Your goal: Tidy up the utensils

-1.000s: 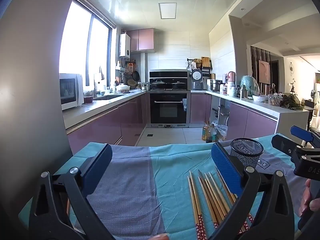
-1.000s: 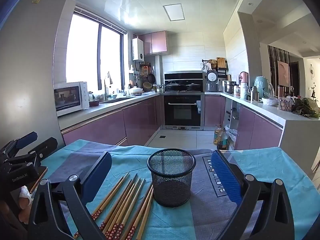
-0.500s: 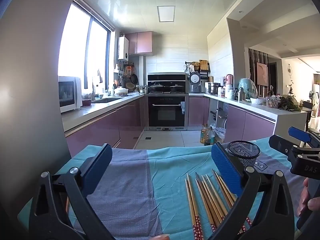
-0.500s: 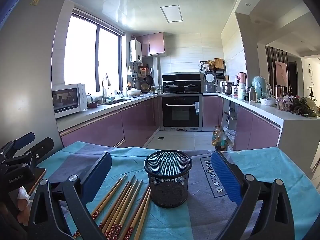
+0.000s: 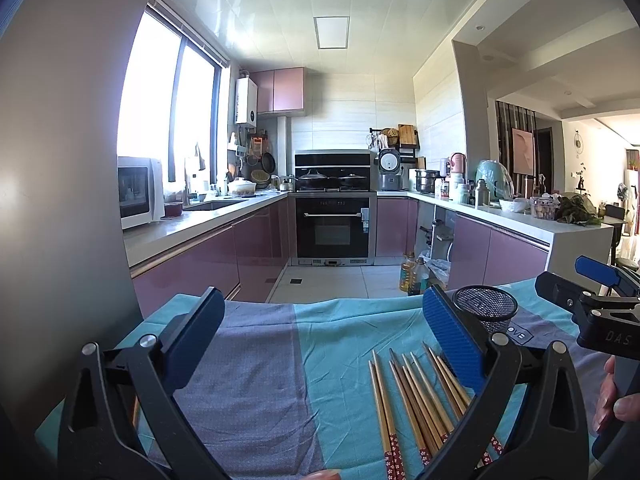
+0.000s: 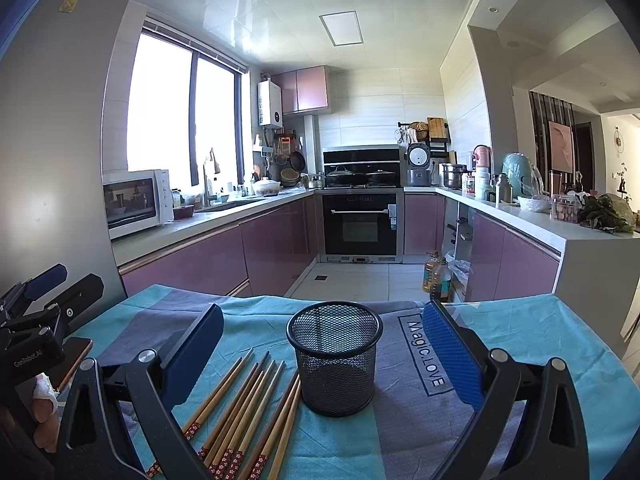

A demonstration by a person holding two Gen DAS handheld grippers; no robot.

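Note:
Several wooden chopsticks (image 6: 248, 408) with red patterned ends lie side by side on the teal and grey cloth, just left of an upright, empty black mesh cup (image 6: 335, 358). My right gripper (image 6: 320, 352) is open and empty, held above the cloth with the cup between its pads. My left gripper (image 5: 320, 340) is open and empty over the cloth; the chopsticks (image 5: 416, 400) lie under its right pad and the mesh cup (image 5: 485, 307) stands behind it. Each gripper shows at the edge of the other's view.
The table cloth (image 6: 540, 344) has a "Magic.LOVE" label (image 6: 426, 354). Beyond the table's far edge is a kitchen with purple cabinets, an oven (image 6: 360, 224), a microwave (image 6: 134, 200) and oil bottles (image 6: 436, 276) on the floor.
Both cameras have tilted or risen slightly, so the table, the cup and the chopsticks sit lower in view. Both grippers remain open and nothing was picked up.

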